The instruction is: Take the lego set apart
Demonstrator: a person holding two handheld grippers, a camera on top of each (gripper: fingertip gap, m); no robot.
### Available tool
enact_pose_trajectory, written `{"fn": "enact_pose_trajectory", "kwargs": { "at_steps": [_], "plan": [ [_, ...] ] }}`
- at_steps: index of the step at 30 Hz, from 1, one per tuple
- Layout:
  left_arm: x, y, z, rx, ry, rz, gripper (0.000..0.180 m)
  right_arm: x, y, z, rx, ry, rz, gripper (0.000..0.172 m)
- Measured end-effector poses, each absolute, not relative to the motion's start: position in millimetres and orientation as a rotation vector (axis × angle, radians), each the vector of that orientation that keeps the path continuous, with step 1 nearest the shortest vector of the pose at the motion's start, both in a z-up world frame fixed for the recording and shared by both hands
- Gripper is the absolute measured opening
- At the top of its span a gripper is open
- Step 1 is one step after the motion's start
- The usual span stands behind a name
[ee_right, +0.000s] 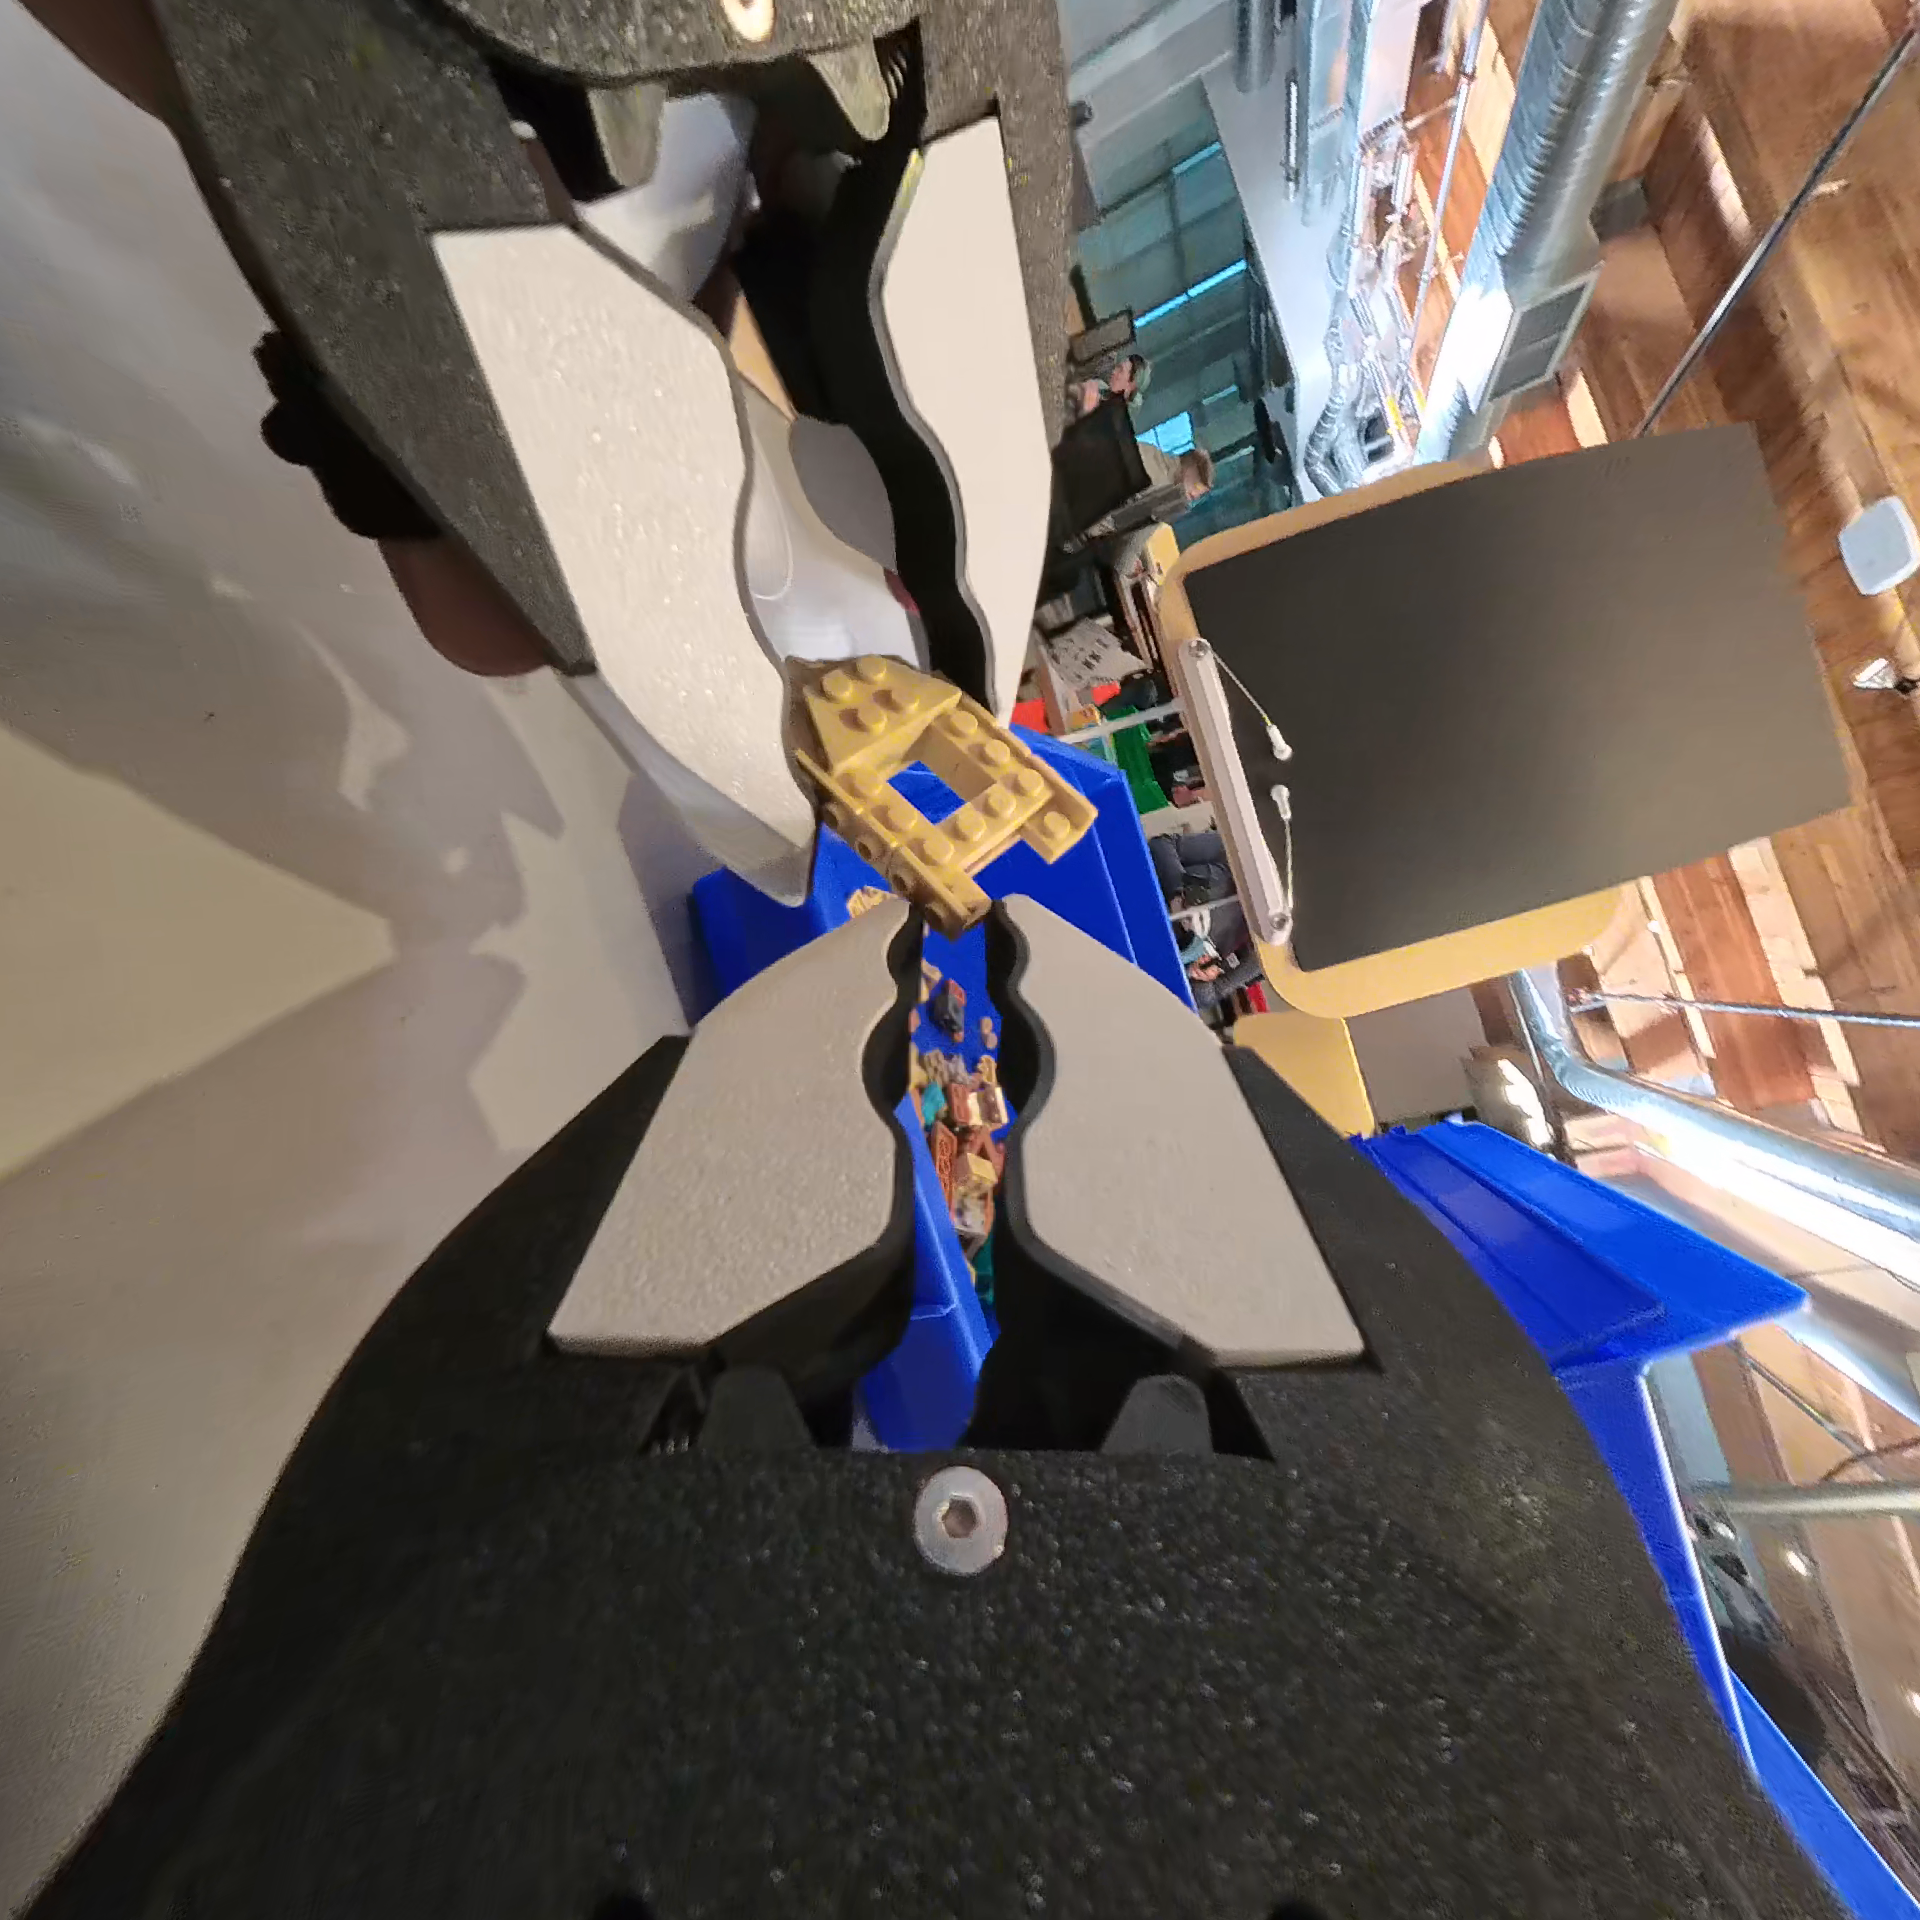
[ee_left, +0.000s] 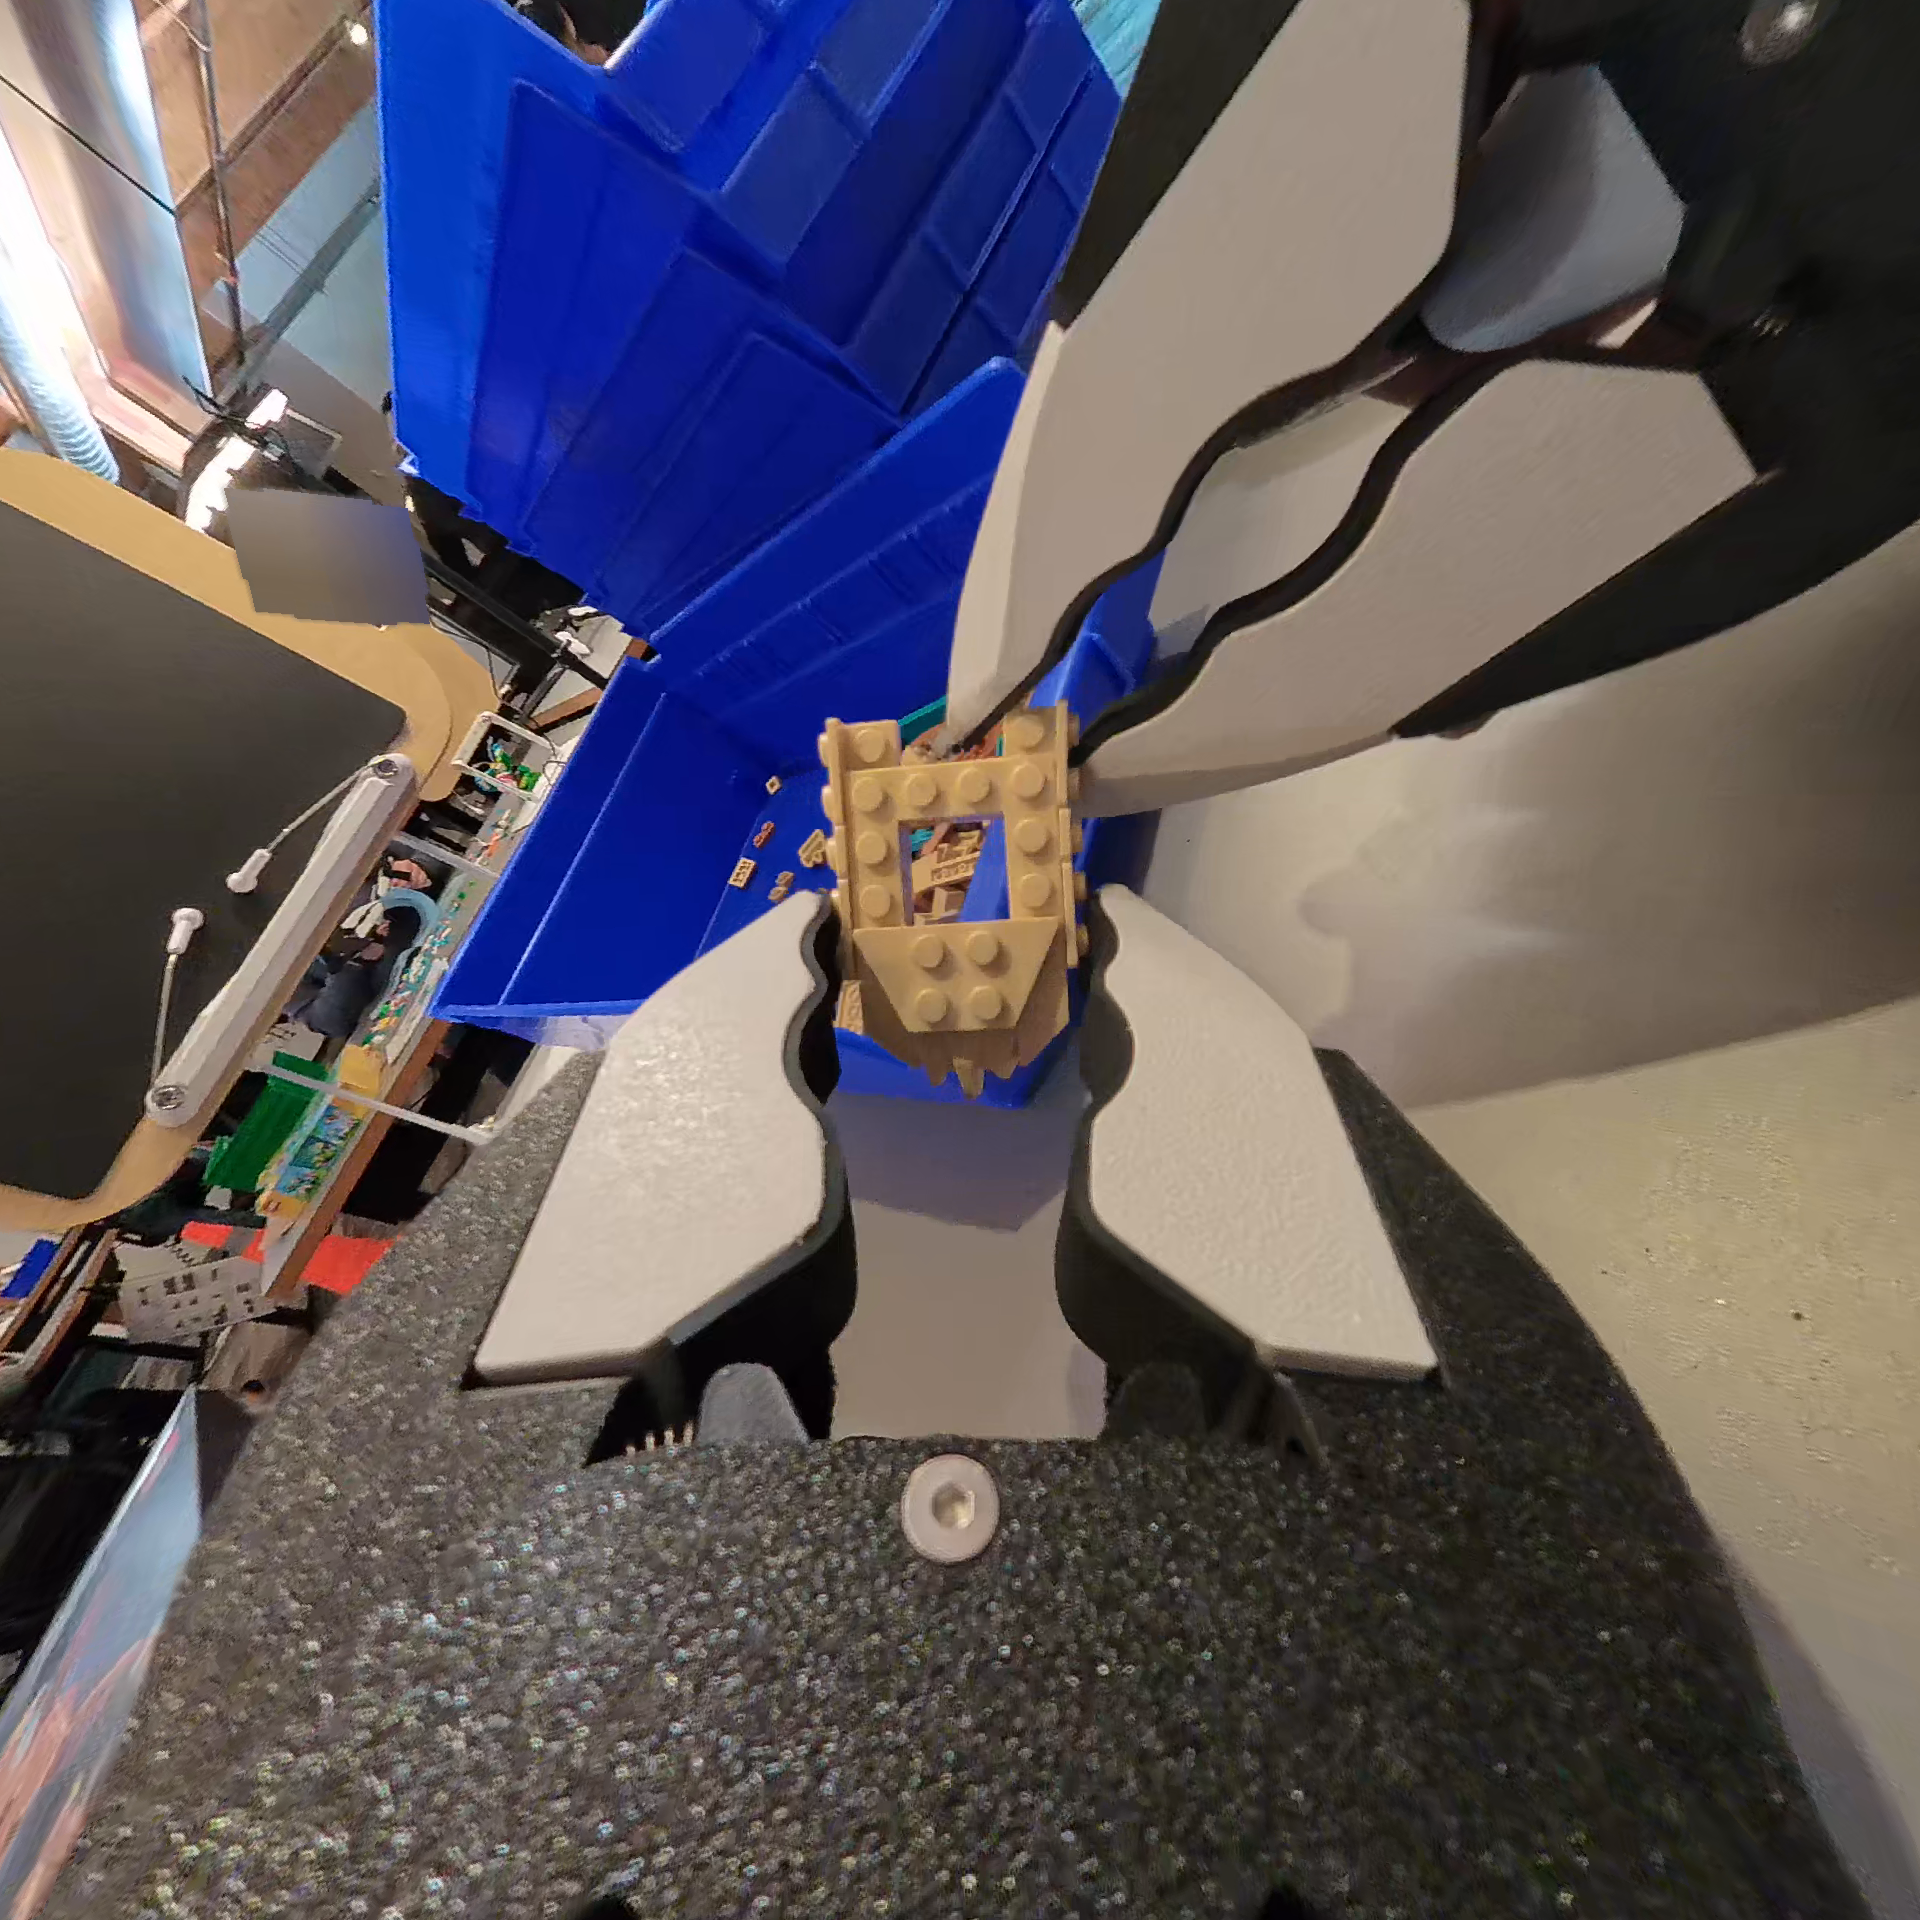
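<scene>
A tan studded brick assembly (ee_left: 951,894) with a square hole in its middle hangs over an open blue bin (ee_left: 623,883). My left gripper (ee_left: 961,935) is shut on it, pads pressed on its two long sides. My right gripper (ee_left: 1029,748) comes in from the upper right and pinches the assembly's far corner tab. In the right wrist view, my right gripper (ee_right: 954,920) closes on that tan corner (ee_right: 951,899). The left gripper (ee_right: 899,795) holds the assembly (ee_right: 935,790) from above. Loose brown and tan bricks (ee_right: 961,1122) lie in the bin (ee_right: 935,1330) below.
Stacked blue bins (ee_left: 675,312) stand behind the open one, and more blue bins (ee_right: 1558,1268) show at the right. A black panel with a tan border (ee_left: 156,779) stands to the left. A white tabletop (ee_left: 1558,935) lies at the right. Shelves with colourful boxes (ee_left: 312,1122) are beyond. The tips of both grippers are at nearly the same place.
</scene>
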State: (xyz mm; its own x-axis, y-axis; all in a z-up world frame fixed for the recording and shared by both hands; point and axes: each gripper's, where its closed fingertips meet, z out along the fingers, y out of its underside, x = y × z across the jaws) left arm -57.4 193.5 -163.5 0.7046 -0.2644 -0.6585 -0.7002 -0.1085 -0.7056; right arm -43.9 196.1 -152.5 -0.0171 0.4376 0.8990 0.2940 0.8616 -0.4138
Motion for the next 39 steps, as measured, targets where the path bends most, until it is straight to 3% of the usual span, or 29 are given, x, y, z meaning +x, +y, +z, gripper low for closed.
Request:
{"fn": "enact_pose_trajectory", "kwargs": {
  "at_steps": [10, 18, 32, 39],
  "plan": [
    [-50, 187, -160, -1.581, 0.939, 0.530, 0.044, -31, 196, -150, -0.589, -1.662, 0.283, 0.011],
    [-46, 186, -187, -1.695, 1.023, 0.445, 0.045, -26, 244, -168, -0.807, -1.681, 0.054, 0.007],
    [-42, 183, -195, -1.730, 1.044, 0.388, 0.045, -27, 243, -172, -0.847, -1.692, 0.076, 0.006],
    [-40, 178, -193, -1.665, 1.133, 0.437, 0.045, -22, 218, -163, -0.636, -1.734, 0.211, 0.017]
  ]
}}
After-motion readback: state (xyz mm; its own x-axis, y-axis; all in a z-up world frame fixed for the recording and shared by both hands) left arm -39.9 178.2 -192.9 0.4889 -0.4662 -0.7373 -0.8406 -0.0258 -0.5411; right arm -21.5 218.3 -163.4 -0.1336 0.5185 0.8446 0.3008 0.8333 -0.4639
